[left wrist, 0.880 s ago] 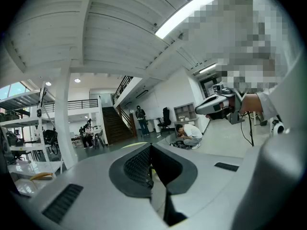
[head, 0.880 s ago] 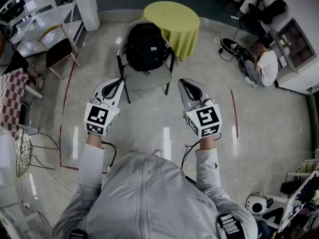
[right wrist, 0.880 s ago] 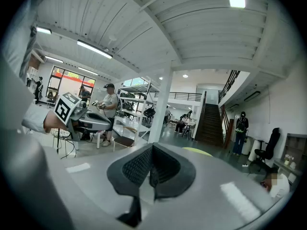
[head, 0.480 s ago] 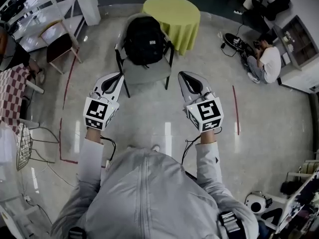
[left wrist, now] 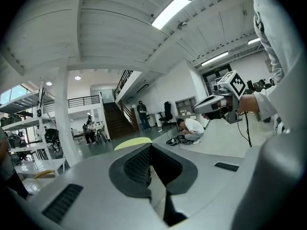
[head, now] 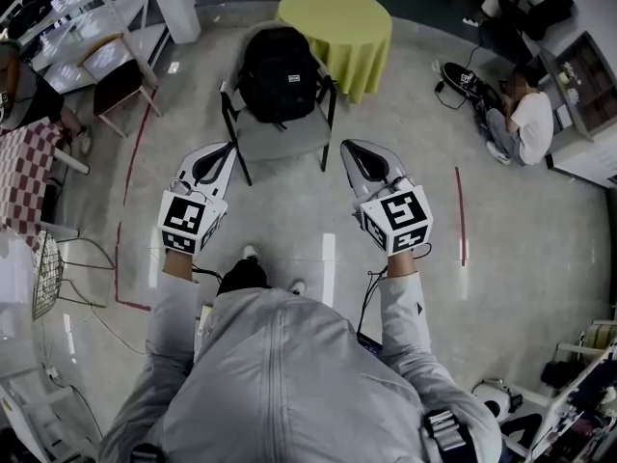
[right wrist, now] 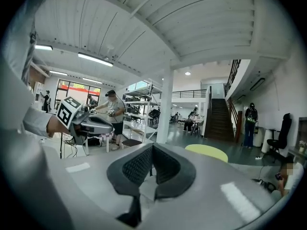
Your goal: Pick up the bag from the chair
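While the left gripper has its ribbed black pads shut together, nothing lies between them. The right gripper reads the same: pads closed on each other, empty.

- Head view: left gripper and right gripper are held out side by side ahead of the person's chest, close to level, tips pointing at the chair. Each carries its marker cube at the hand end.
- The left tip sits just off the chair's front left corner and the right tip just off its front right corner. Neither touches the frame.
- The bag, a black backpack, stands on the seat, pushed to the back edge and leaning on the backrest. The front strip of the seat is bare. The bag lies beyond both sets of fingers, between their two lines and well apart from either.
- A round table under a yellow-green cloth stands just behind the chair on the pale floor.
- A red tape line marks the floor right of the right gripper.
- A person crouches near the right edge of the floor.
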